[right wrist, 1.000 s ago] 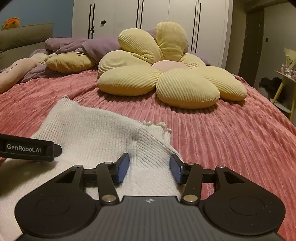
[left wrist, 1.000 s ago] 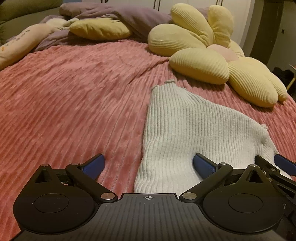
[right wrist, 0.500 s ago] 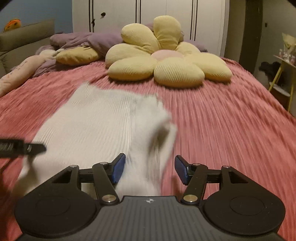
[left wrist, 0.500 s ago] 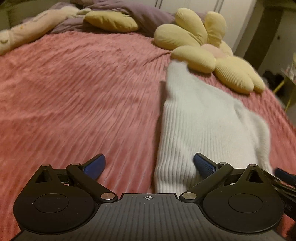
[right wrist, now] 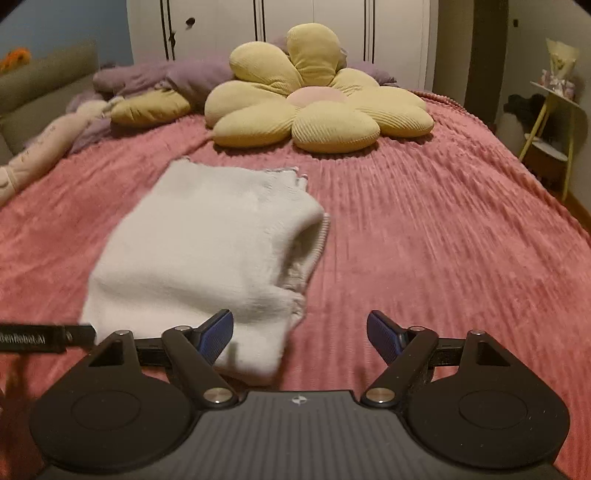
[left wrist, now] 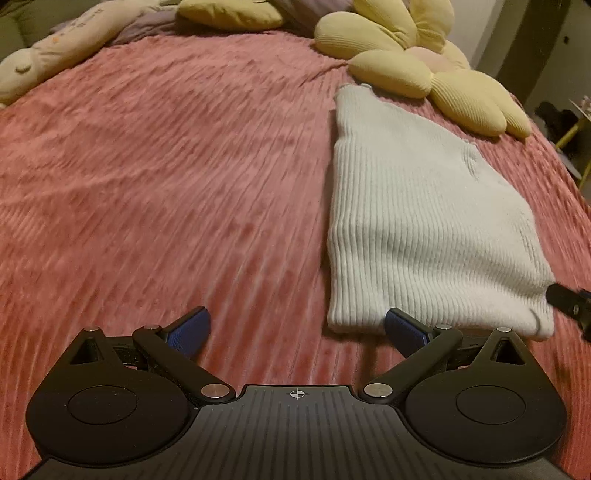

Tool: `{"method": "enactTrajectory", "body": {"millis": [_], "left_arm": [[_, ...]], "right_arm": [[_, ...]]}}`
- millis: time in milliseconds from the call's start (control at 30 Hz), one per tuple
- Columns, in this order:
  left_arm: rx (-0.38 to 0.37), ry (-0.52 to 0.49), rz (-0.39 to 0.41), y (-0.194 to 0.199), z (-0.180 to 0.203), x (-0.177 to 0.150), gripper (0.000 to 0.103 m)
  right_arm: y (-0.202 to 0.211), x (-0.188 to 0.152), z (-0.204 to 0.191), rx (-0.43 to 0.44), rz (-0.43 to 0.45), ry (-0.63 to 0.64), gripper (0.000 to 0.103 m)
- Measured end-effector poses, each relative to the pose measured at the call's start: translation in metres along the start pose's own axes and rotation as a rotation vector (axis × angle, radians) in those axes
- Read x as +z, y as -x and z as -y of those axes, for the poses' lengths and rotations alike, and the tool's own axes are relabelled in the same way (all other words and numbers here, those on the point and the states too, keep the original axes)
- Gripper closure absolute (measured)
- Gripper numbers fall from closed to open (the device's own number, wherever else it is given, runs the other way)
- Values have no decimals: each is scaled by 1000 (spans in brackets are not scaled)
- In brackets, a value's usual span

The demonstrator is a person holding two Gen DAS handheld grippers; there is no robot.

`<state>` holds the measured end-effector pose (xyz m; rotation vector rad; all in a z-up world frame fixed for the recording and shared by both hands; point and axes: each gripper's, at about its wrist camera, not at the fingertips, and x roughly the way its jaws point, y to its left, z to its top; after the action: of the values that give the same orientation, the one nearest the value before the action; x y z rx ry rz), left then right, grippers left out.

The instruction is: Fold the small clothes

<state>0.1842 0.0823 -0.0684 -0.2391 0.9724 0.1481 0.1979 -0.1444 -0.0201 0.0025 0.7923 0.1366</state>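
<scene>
A small white ribbed knit garment (left wrist: 417, 206) lies folded on the pink ribbed bedspread (left wrist: 166, 177). It also shows in the right wrist view (right wrist: 207, 251), with its folded edge nearest me. My left gripper (left wrist: 297, 328) is open and empty, just short of the garment's near left corner. My right gripper (right wrist: 300, 334) is open and empty, above the garment's near right corner. The left gripper's side (right wrist: 44, 338) shows at the left edge of the right wrist view.
A yellow flower-shaped cushion (right wrist: 314, 107) lies beyond the garment. A yellow pillow (right wrist: 147, 109), purple bedding (right wrist: 155, 79) and a long cream plush (left wrist: 59, 59) lie at the bed's head. White wardrobes (right wrist: 306, 29) stand behind. A small side table (right wrist: 554, 110) stands at the right.
Both grippers have pulled back and risen from the garment. The right gripper has opened wider and let go of the cloth, which now lies folded flat.
</scene>
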Motion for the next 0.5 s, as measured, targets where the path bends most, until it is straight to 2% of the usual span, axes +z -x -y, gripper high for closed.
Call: {"method": "enactTrajectory", "body": {"millis": [33,100,200,233,300,333,367,400,433,500], "left_arm": [[3,-1,4,1,1,1,0],[-2,1,21,5,1,4,0],[-8,6,23,4,2,8,0],[-7,5,13,2,2,9,0],[2,2,-10,-3,2,8,0],[1,2,-18,-3,2,7,0],[-3,3,-21,-2,1,6,0],[-6,0,-20,-2,1,4,0],[-2,-3,-22,-2,1,3,0],[2,4,-21,-1,2,3,0]], "right_arm": [[0,3,-3,9,7,1,61],[-1,7,-11,40,22,-6,62],[-13,11,-28,70,31,53,64],[-20,9,-32,65,20,81,64],[-43,2,-36,-24,-58,145,64],[-53,-4,-30,-42,-84,138,58],[-52,-8,-21,-25,-70,93,50],[-50,-8,-11,-21,-76,33,46],[-48,-8,-5,-19,-83,-4,43],[-39,-7,1,7,-84,-59,44]]}}
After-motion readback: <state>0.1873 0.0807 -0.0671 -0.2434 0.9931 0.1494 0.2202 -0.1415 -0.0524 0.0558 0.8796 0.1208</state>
